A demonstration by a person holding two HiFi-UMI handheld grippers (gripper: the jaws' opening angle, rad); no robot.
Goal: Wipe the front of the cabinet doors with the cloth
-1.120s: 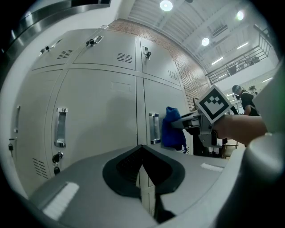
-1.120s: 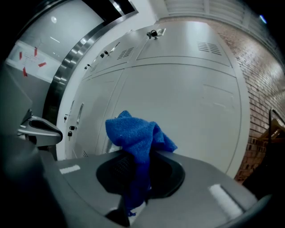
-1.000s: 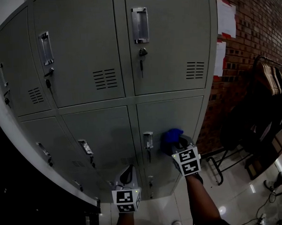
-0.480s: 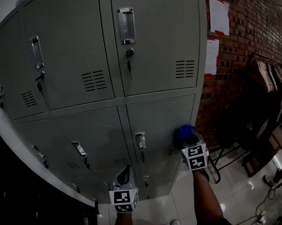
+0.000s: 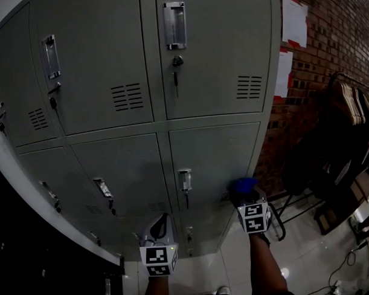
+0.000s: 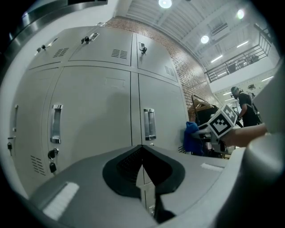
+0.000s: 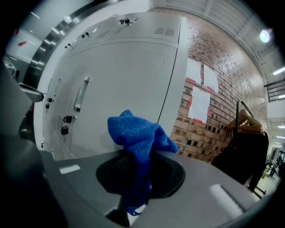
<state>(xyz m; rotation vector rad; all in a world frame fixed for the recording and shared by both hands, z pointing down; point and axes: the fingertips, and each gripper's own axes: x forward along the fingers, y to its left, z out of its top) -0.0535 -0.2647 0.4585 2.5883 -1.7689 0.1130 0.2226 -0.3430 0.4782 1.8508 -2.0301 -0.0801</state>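
Observation:
A bank of grey metal cabinet doors point(image 5: 211, 58) fills the head view, each with a handle point(image 5: 175, 24) and a key. My right gripper point(image 5: 244, 195) is shut on a blue cloth point(image 5: 242, 185), held at the lower right door point(image 5: 218, 161) near its right edge. In the right gripper view the blue cloth point(image 7: 138, 142) bunches up out of the jaws before the doors point(image 7: 120, 89). My left gripper point(image 5: 162, 226) hangs lower, shut and empty, pointing at the lower doors point(image 6: 93, 116). The cloth point(image 6: 192, 138) also shows in the left gripper view.
A brick wall point(image 5: 343, 29) with paper sheets point(image 5: 294, 22) stands right of the cabinet. A dark clothes rack point(image 5: 347, 126) with hangers stands at the far right over a glossy tiled floor point(image 5: 309, 254). A dark surface point(image 5: 31, 252) fills the lower left.
My right gripper with the cloth has moved rightward and down along the lower right door. The left gripper has barely shifted. The head view has swung slightly.

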